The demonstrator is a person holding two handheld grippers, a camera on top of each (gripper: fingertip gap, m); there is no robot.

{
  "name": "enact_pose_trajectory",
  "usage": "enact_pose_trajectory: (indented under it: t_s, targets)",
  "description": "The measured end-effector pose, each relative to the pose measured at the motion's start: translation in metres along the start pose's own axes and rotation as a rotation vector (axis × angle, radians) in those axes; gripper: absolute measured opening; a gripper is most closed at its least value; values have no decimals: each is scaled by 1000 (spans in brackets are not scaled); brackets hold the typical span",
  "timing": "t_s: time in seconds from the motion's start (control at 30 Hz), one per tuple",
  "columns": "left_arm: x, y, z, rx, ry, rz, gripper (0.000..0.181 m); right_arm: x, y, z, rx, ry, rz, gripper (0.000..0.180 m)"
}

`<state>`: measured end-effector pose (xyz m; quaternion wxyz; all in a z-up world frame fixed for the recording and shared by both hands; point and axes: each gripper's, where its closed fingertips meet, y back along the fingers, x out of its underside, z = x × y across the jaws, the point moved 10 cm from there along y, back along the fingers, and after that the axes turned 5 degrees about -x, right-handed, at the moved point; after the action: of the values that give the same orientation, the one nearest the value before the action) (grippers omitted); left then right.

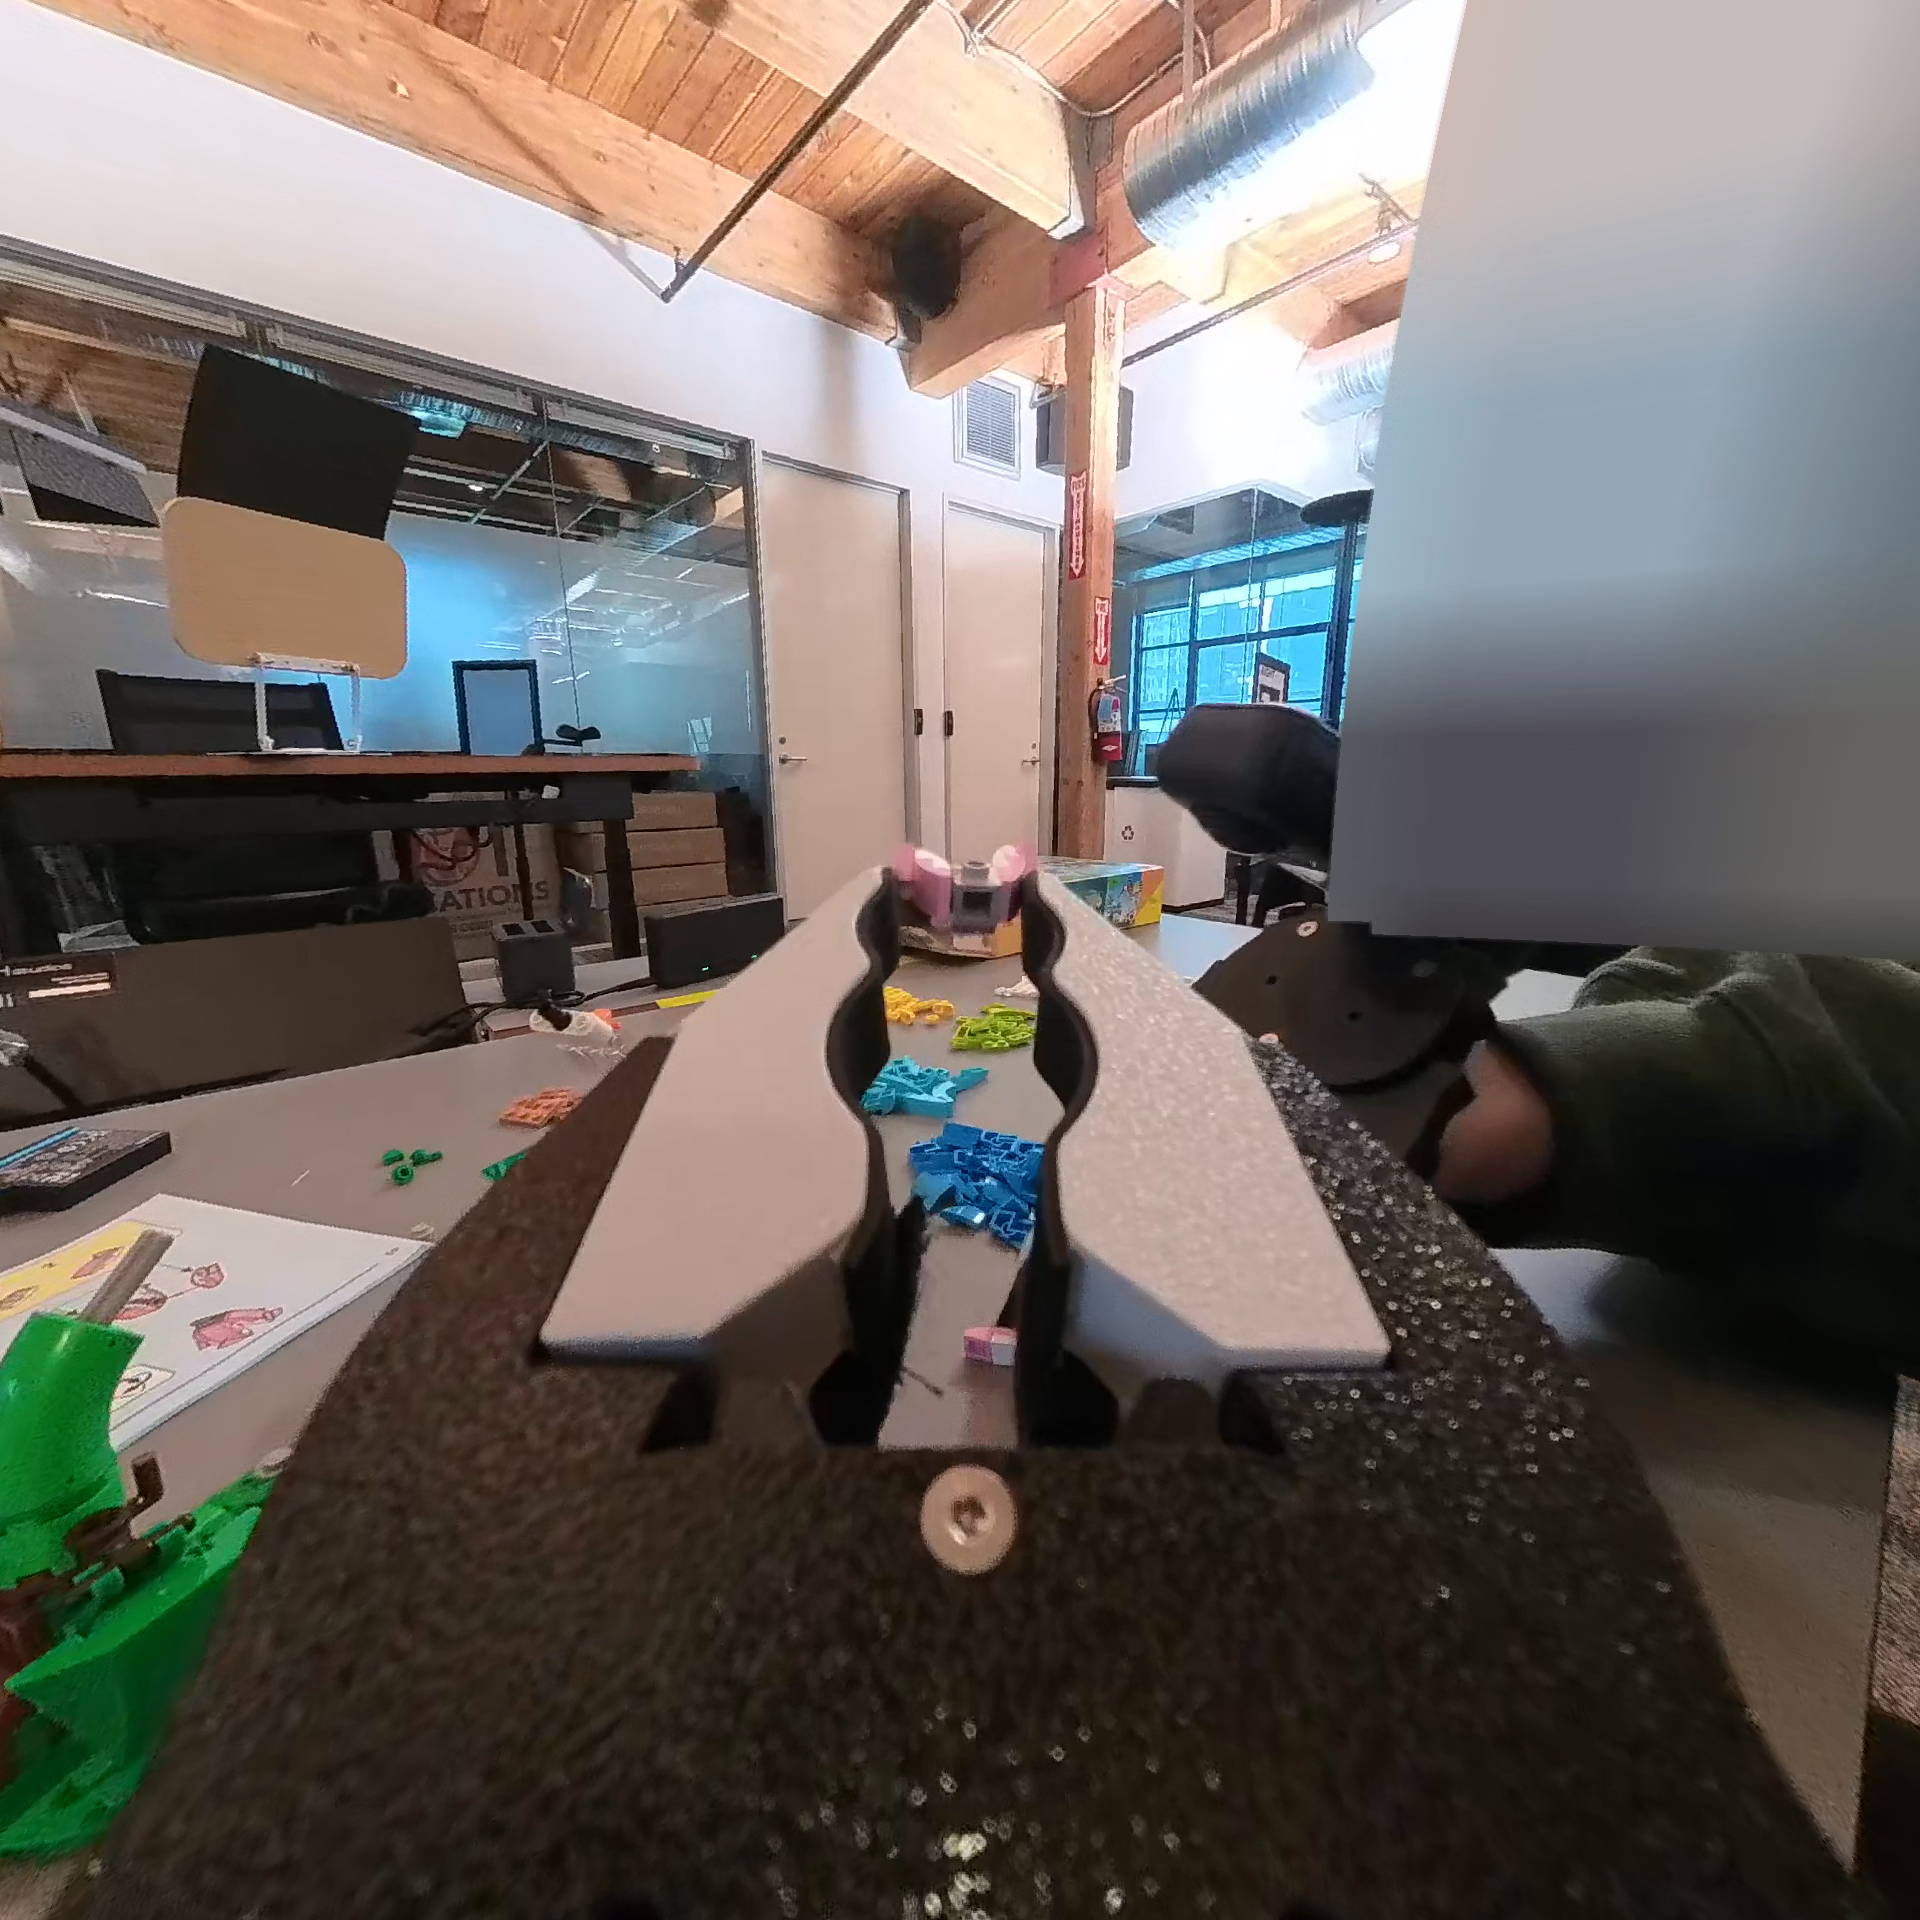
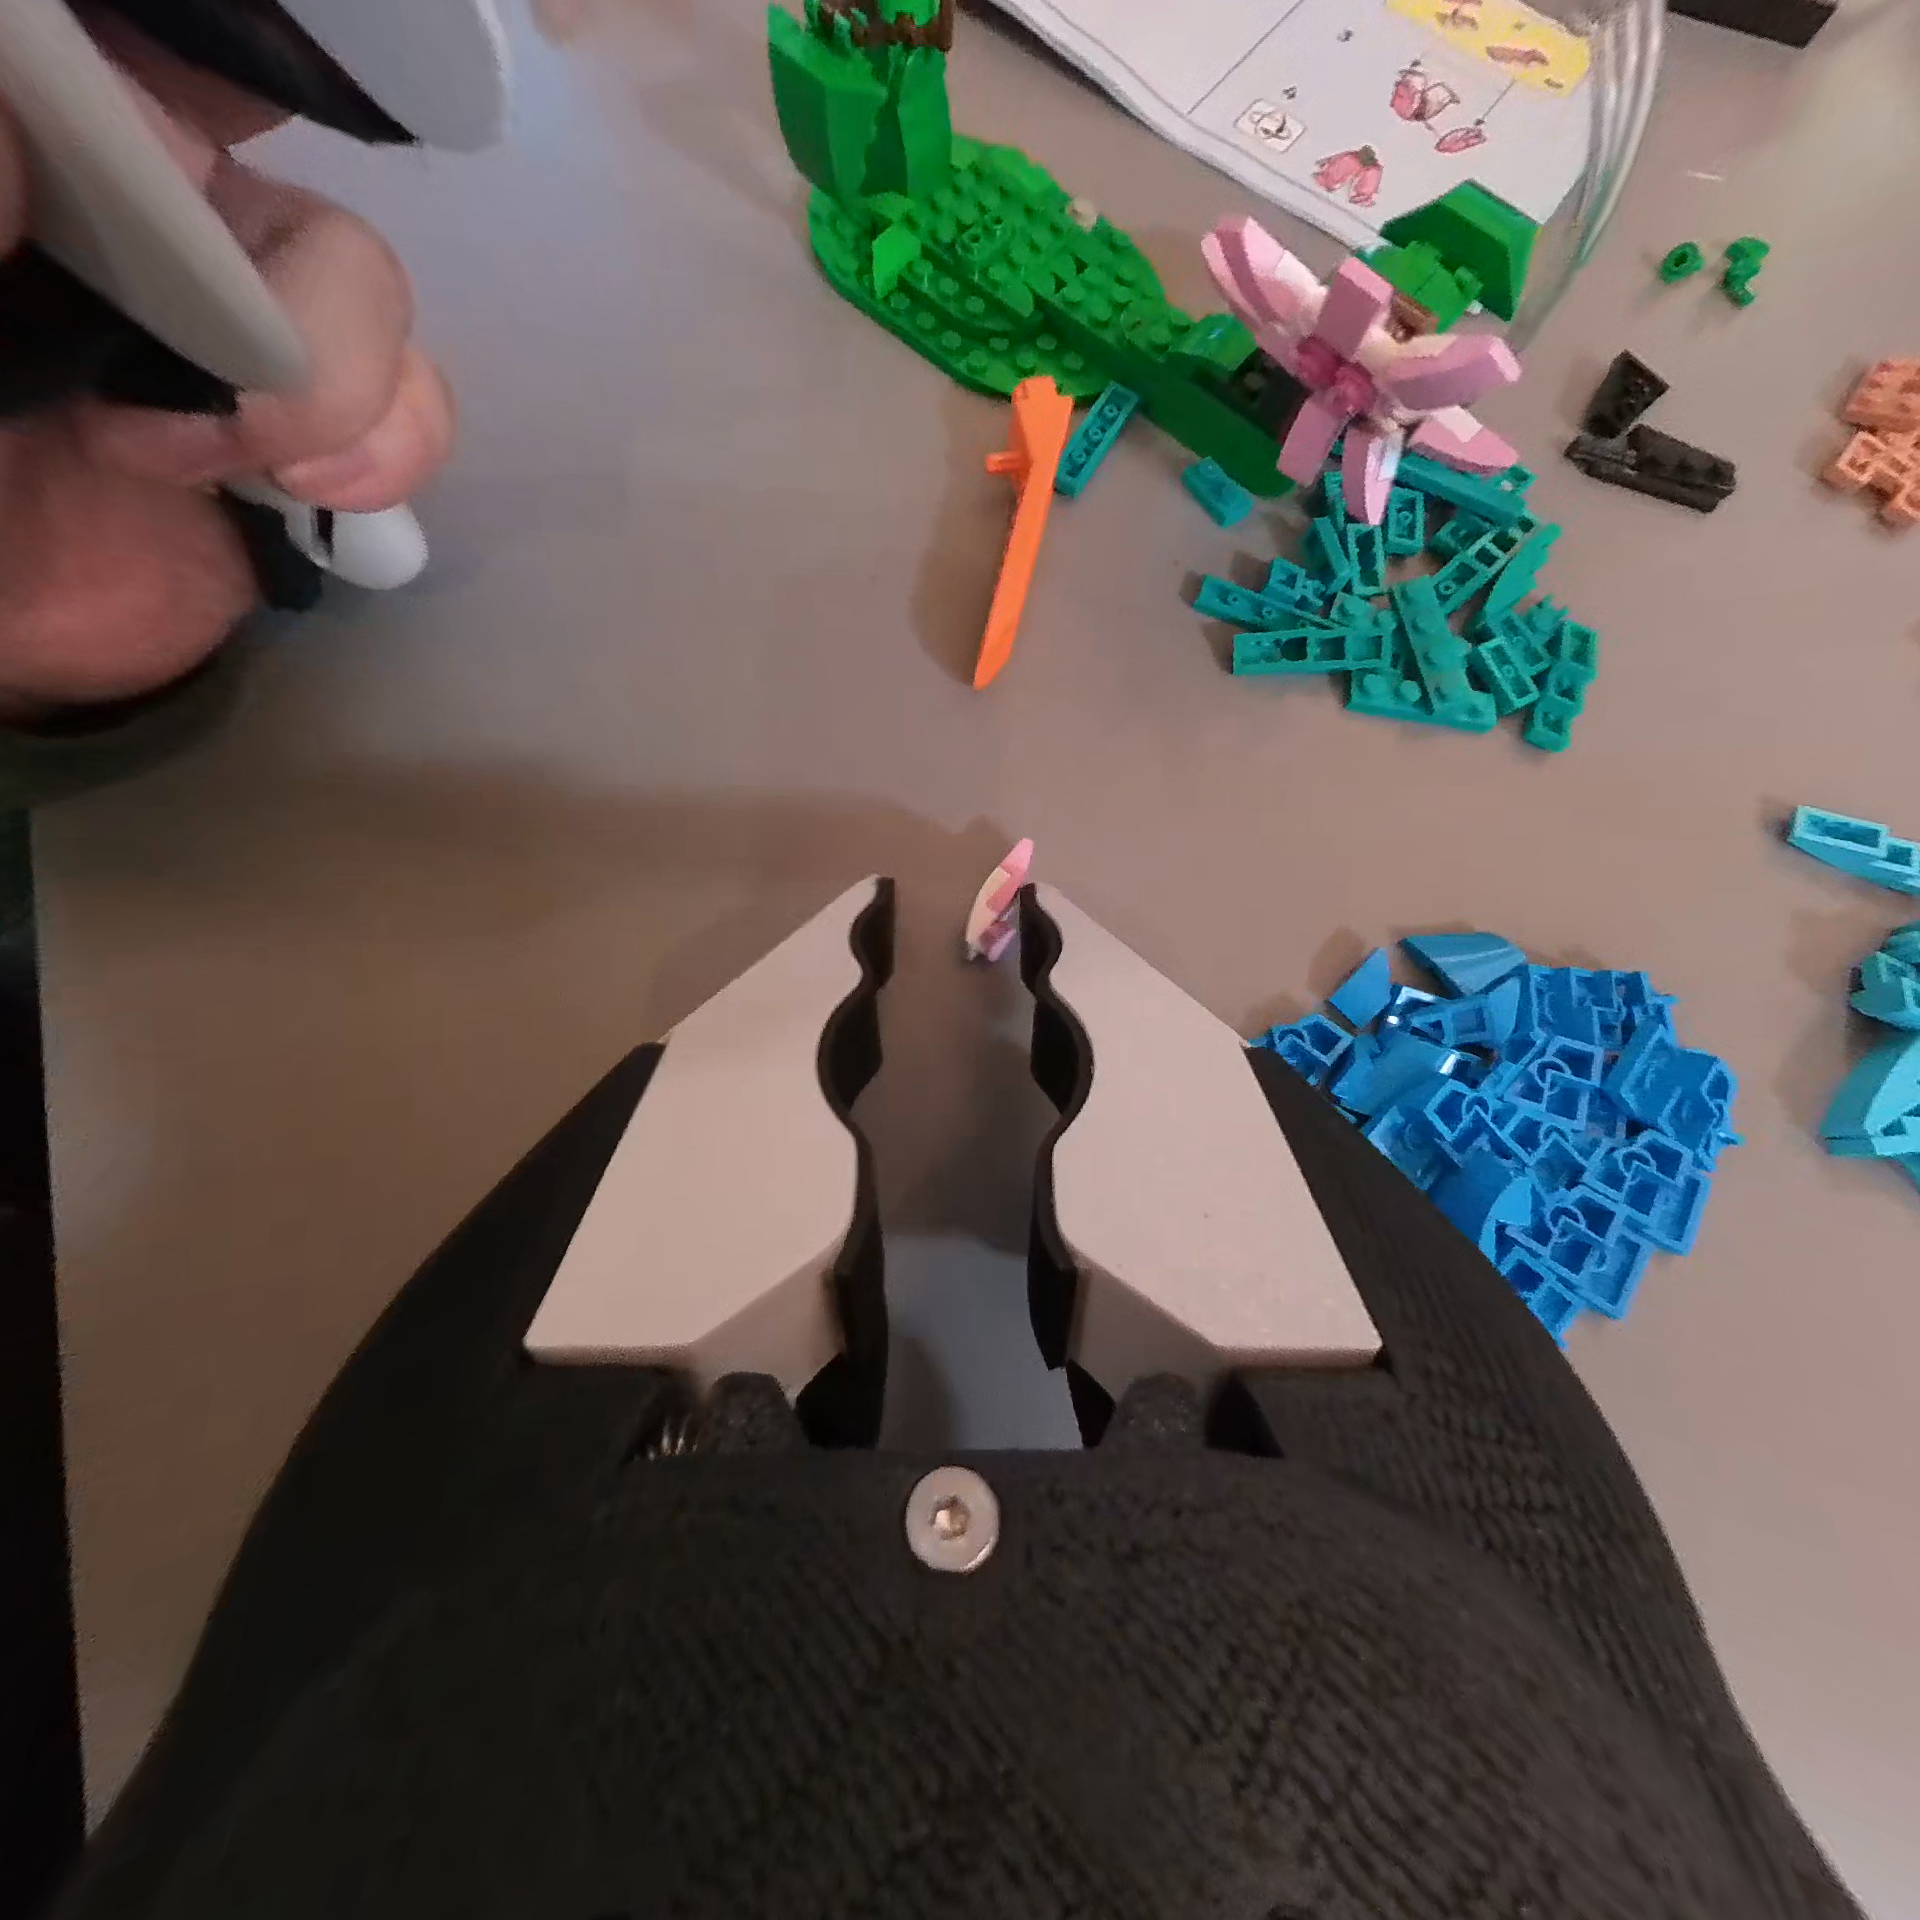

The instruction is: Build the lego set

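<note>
Holding the pink flower bit (image 1: pixel 961 891) in your left hand-held gripper (image 1: pixel 958 896) (clamped), close the apart right hand-held gripper (image 2: pixel 956 902) on the pink petal (image 2: pixel 1001 900) w/ care.

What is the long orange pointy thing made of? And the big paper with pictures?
The orange pointy piece looks like hard plastic: smooth, evenly coloured, with crisp moulded edges, like the bricks around it. The instruction sheet looks like thin printed paper: flat, white and matte, lying on the grey table. I am judging by look only.
</note>
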<state>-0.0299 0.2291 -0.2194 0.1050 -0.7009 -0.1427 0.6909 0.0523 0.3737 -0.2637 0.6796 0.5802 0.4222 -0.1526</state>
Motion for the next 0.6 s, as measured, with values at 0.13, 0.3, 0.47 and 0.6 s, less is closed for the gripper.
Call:
enact_pose_trajectory:
  t_s: [0.13, 0.3, 0.47, 0.6]
  targets:
    - [0, 0, 0, -1, 5, 1, 21, 1, 3, -2, 44, 12, 15, 19]
    - [0, 0, 0, 5, 7, 4, 21, 5, 3, -4, 25, 1, -12, 12]
    - [1, -1, 1, 20, 27, 19, 21, 1, 13, -5, 45, 100, -47, 7]
    - [5, -9, -1, 136, 120, 107, 21, -21, 63, -8, 170, 332, -199, 6]
